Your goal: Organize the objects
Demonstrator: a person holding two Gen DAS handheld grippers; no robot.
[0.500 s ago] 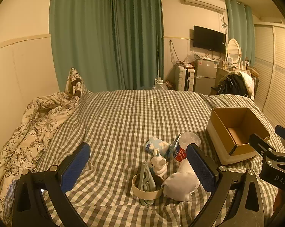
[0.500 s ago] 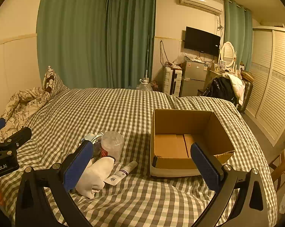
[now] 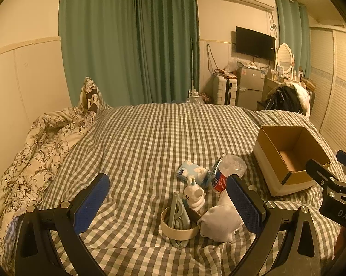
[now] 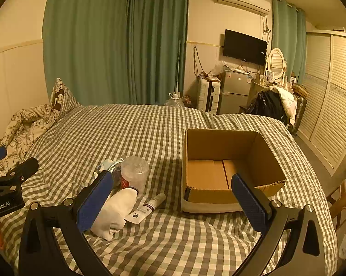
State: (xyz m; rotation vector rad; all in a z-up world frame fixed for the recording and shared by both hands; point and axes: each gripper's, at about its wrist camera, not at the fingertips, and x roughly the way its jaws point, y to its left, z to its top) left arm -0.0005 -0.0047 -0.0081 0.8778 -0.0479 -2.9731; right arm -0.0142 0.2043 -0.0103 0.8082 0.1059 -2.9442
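Observation:
An open cardboard box (image 4: 228, 168) lies empty on the checked bed, right of a heap of small things; it also shows in the left wrist view (image 3: 288, 156). The heap holds a white sock (image 3: 219, 223), a tape roll (image 3: 180, 227) with a folded hanger (image 3: 176, 209) in it, a white toy figure (image 3: 194, 195), a tissue pack (image 3: 191, 171), a clear cup (image 3: 232, 164) and a white tube (image 4: 147, 208). My left gripper (image 3: 168, 204) is open above the heap. My right gripper (image 4: 173, 202) is open, between the sock (image 4: 115, 211) and the box.
A crumpled floral quilt (image 3: 35, 151) and a pillow (image 3: 90, 94) lie along the bed's left side by the wall. Beyond the bed stand green curtains, a small fridge (image 4: 235, 92) and a chair with clothes (image 4: 274, 103). Slatted wardrobe doors (image 4: 334, 105) run along the right.

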